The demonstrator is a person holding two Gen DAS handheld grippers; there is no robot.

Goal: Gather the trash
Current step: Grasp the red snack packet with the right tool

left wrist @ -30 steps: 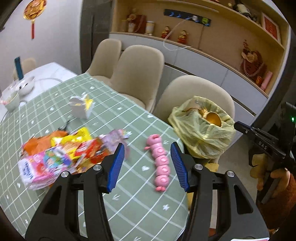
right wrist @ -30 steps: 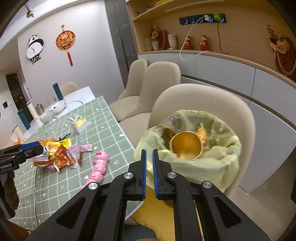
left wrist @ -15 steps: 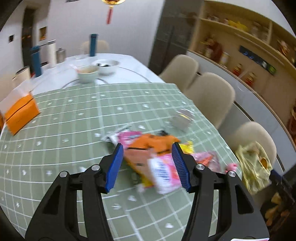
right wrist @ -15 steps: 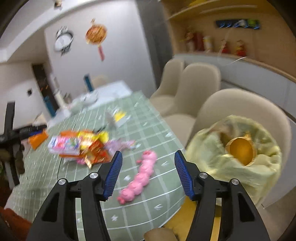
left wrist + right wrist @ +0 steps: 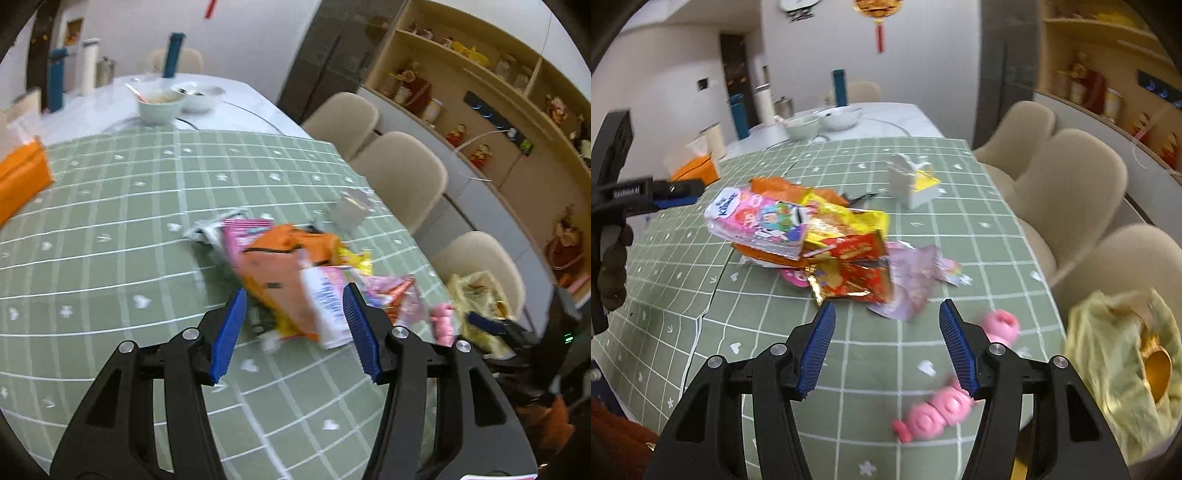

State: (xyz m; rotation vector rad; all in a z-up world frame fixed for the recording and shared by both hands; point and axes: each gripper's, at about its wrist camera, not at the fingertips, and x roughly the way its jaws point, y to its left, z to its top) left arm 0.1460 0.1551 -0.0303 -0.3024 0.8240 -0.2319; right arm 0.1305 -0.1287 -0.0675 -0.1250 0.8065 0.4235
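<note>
left wrist view: the left gripper [image 5: 295, 332] has its blue fingers [image 5: 227, 334] apart over the green checked worktop [image 5: 110, 229], with nothing pinched between them. the heap of snack wrappers [image 5: 288, 273] lies just beyond the tips, its near edge showing in the gap; an orange packet sits on top, and motion blur makes the print unreadable. a pink toy [image 5: 441, 319] lies right of the heap, and the yellow trash bag [image 5: 480, 295] hangs off the worktop edge by a beige chair [image 5: 480, 258]. bowls [image 5: 162, 105] stand far back.

right wrist view: the right gripper [image 5: 888, 349] has just been opening, its fingers [image 5: 818, 347] wide apart and empty above bare cloth. the wrappers [image 5: 820, 240] lie ahead (a pink pack's blue label is not legible). a white carton [image 5: 914, 182] stands behind them. the pink toy [image 5: 945, 402] is partly hidden by the right finger. the bag [image 5: 1115, 369], cut off at the edge, holds a gold cup [image 5: 1156, 369].
</note>
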